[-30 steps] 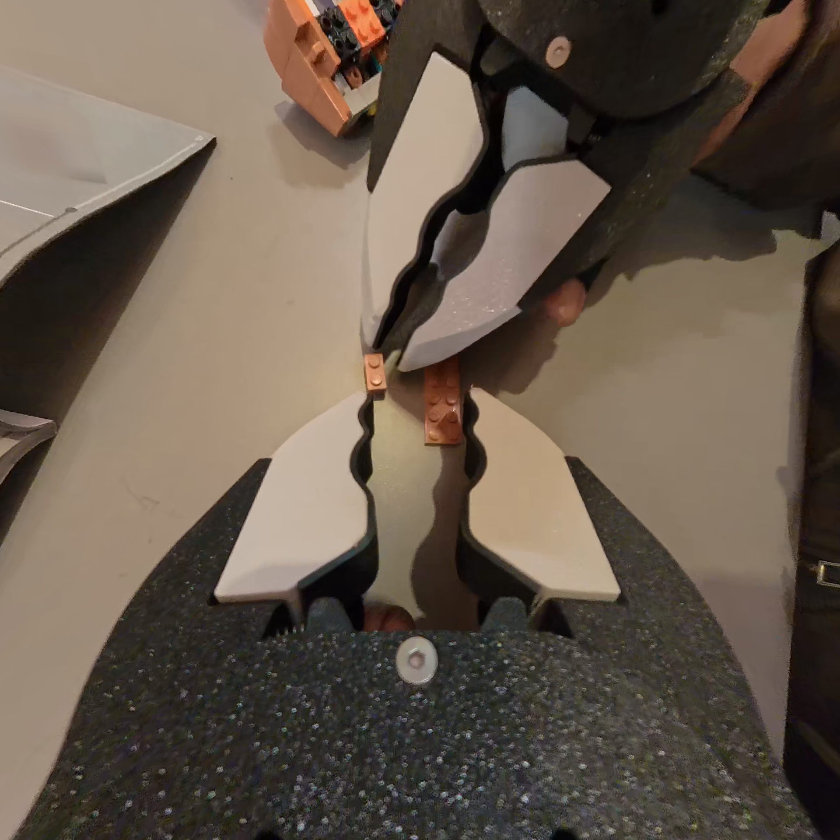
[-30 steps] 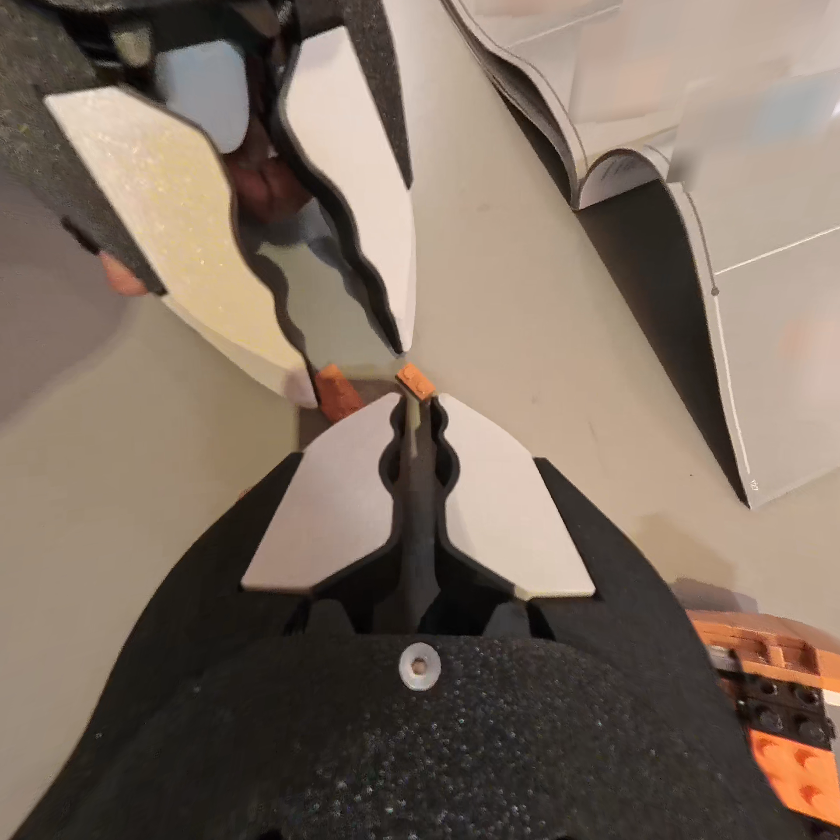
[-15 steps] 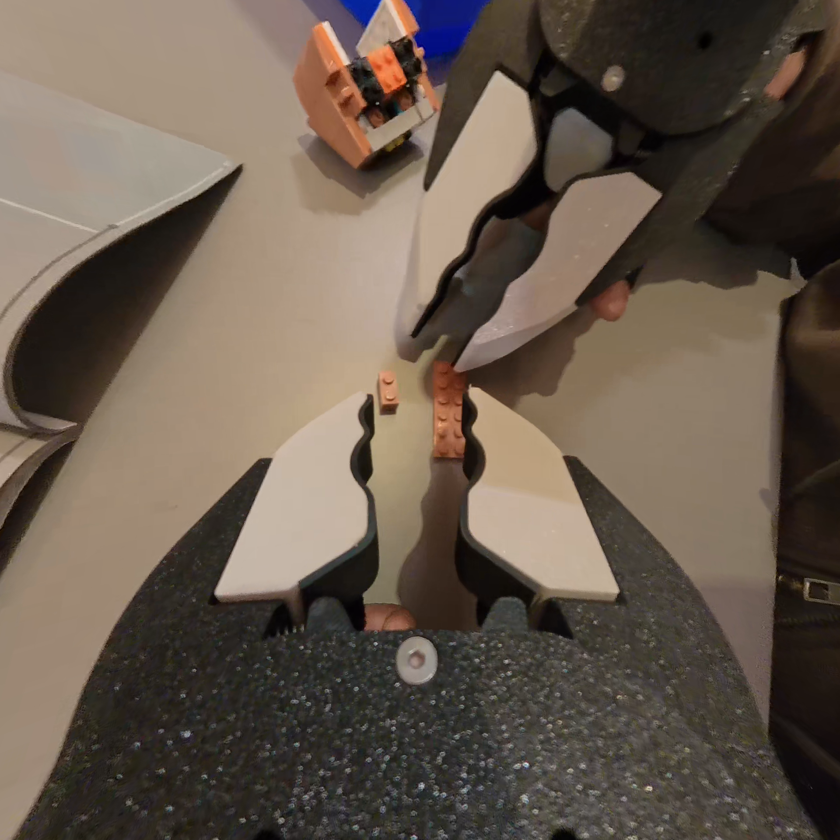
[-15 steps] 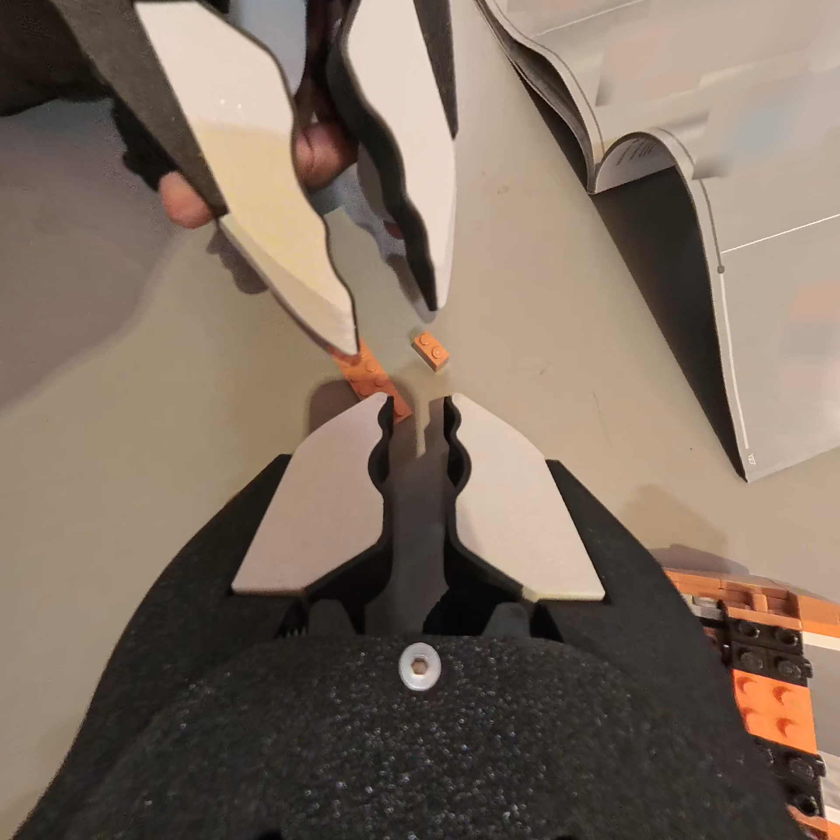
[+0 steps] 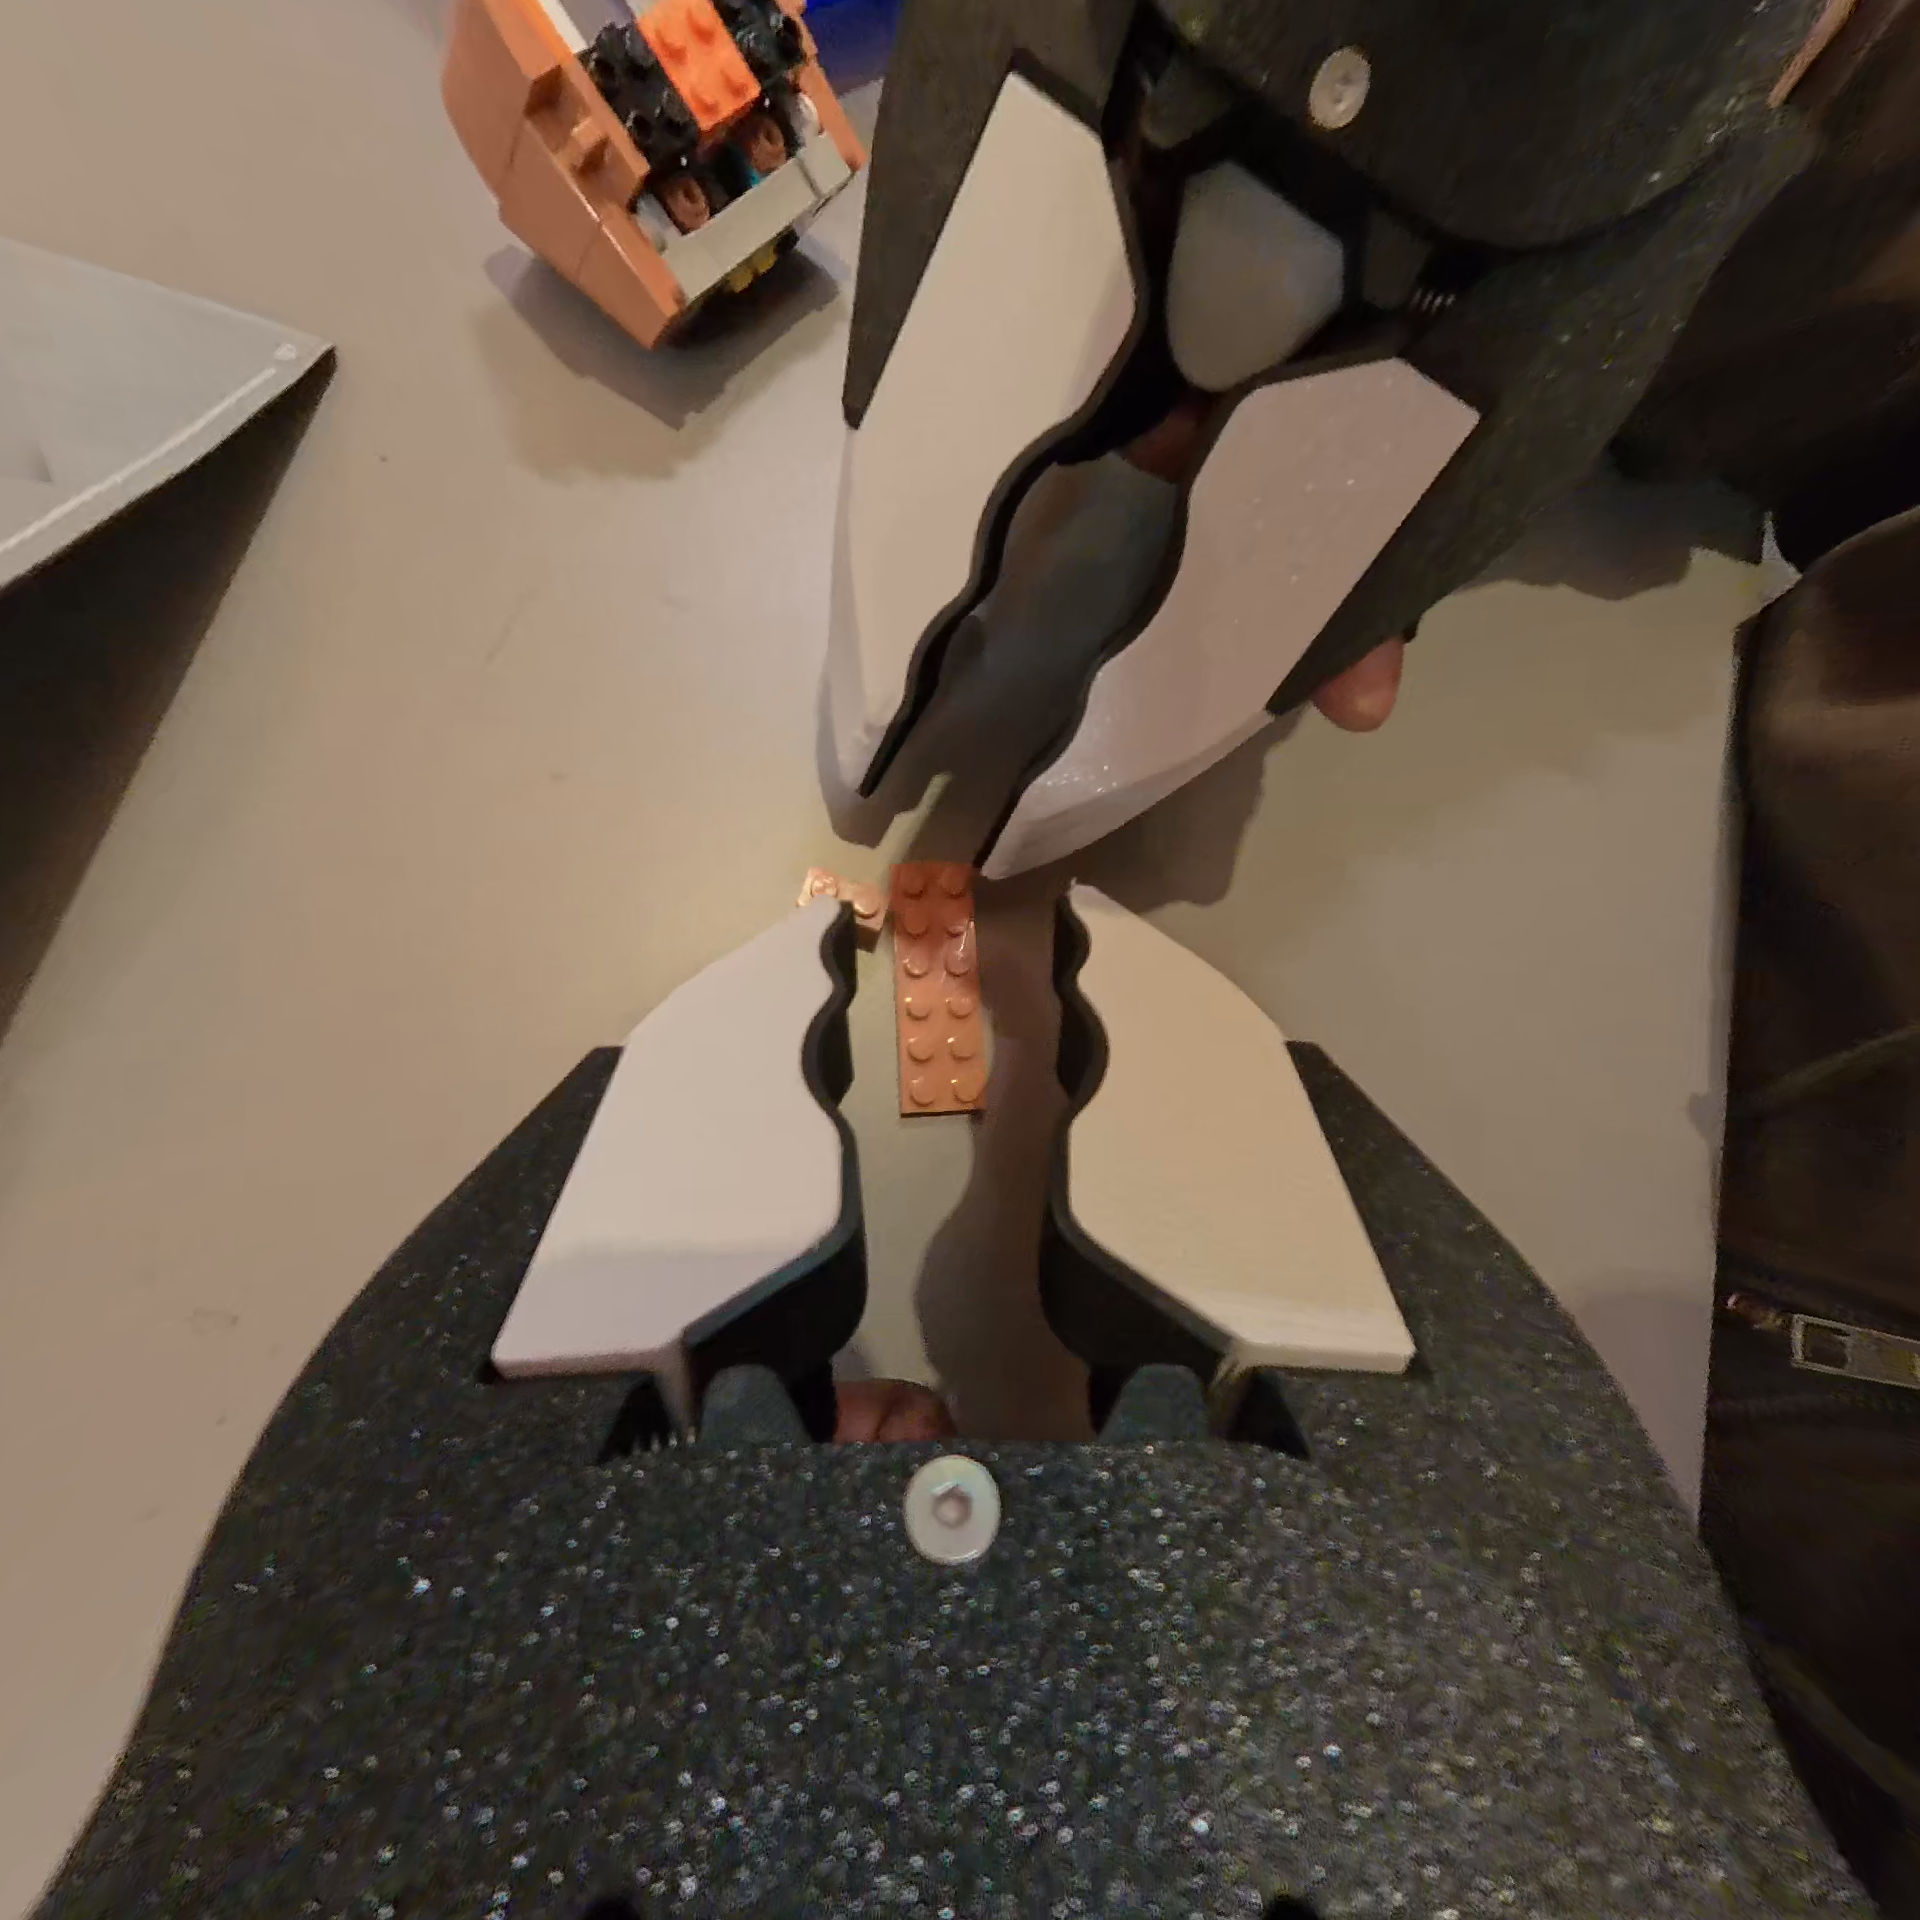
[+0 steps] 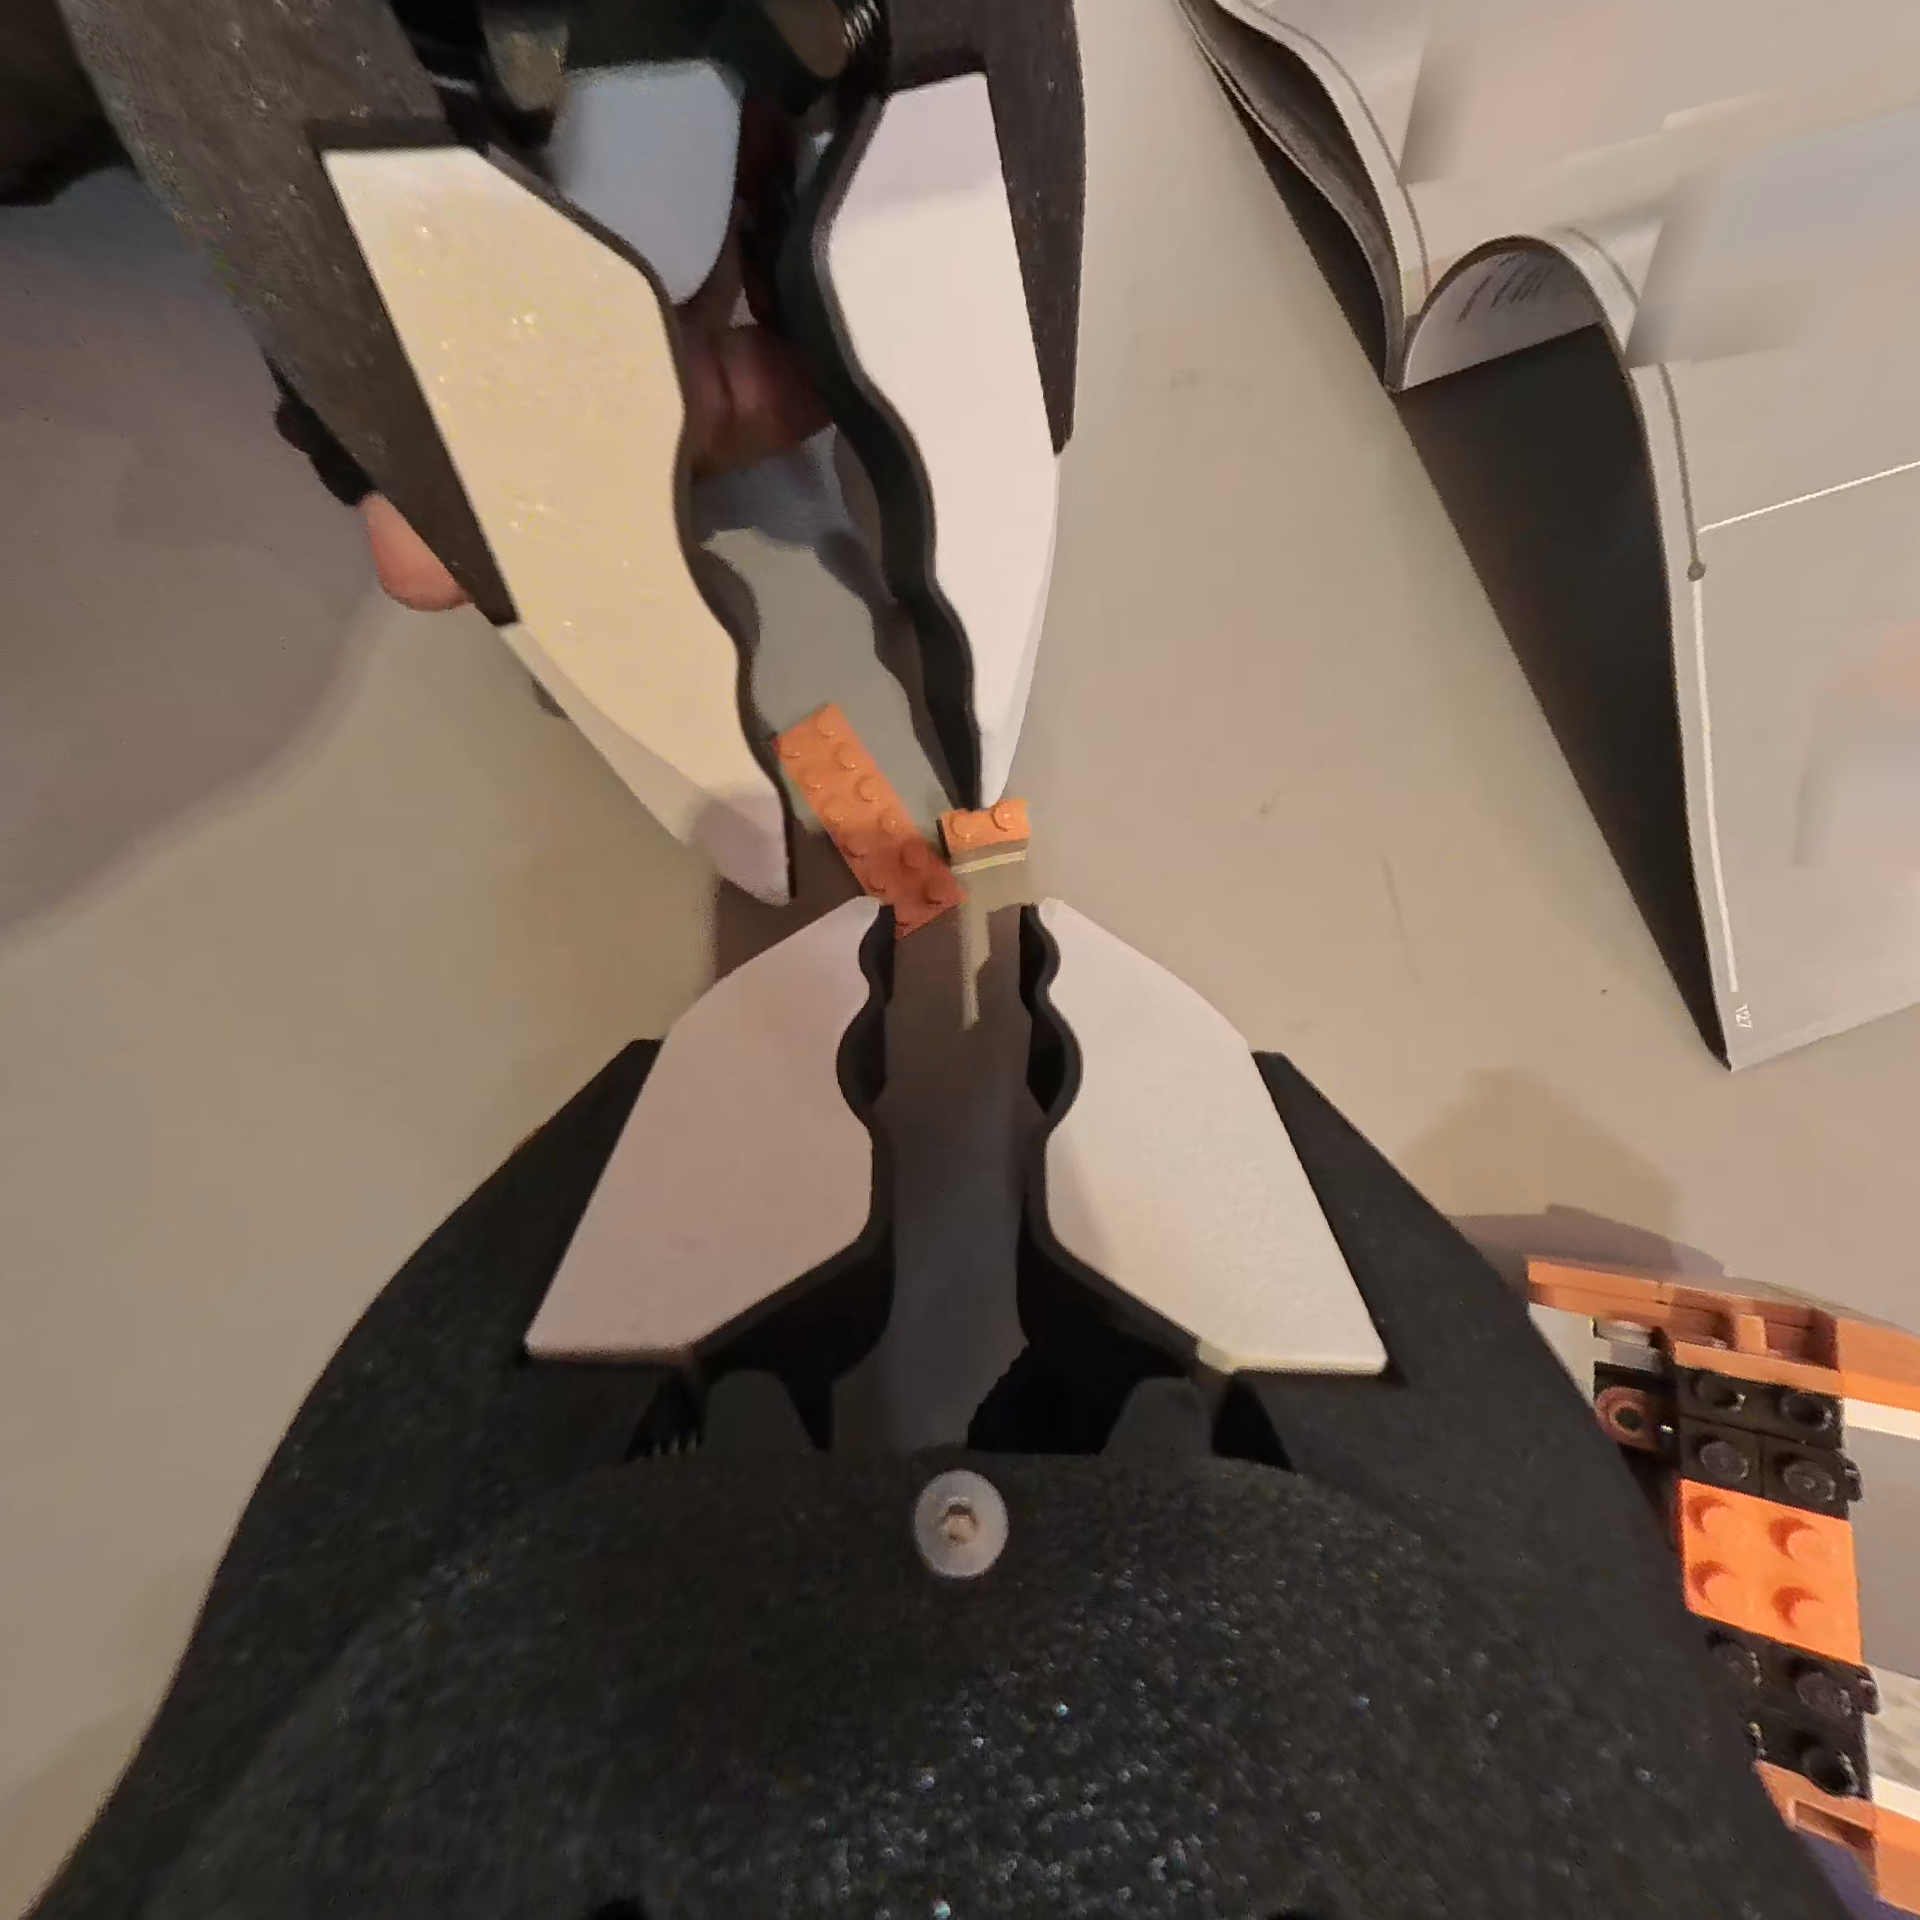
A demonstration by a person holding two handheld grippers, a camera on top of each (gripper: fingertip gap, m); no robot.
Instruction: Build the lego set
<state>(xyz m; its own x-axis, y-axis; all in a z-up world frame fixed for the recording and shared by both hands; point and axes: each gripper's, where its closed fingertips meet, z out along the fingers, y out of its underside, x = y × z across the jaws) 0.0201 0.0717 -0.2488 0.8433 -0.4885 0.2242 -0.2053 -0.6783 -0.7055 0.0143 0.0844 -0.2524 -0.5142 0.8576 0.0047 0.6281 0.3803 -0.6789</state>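
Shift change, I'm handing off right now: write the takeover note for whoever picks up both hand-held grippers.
Left hand-held gripper: open, empty. The long orange plate lies flat on the table between its fingers.
Right hand-held gripper: open, empty, tips facing the left one's at the plate's far end.
Small orange plate: loose beside that end, at a left fingertip, not joined to the long plate.
Partly built model stands apart; the instruction booklet lies open.
Done: both pieces laid out. Left: grip them, join them, probably fit them to the model.
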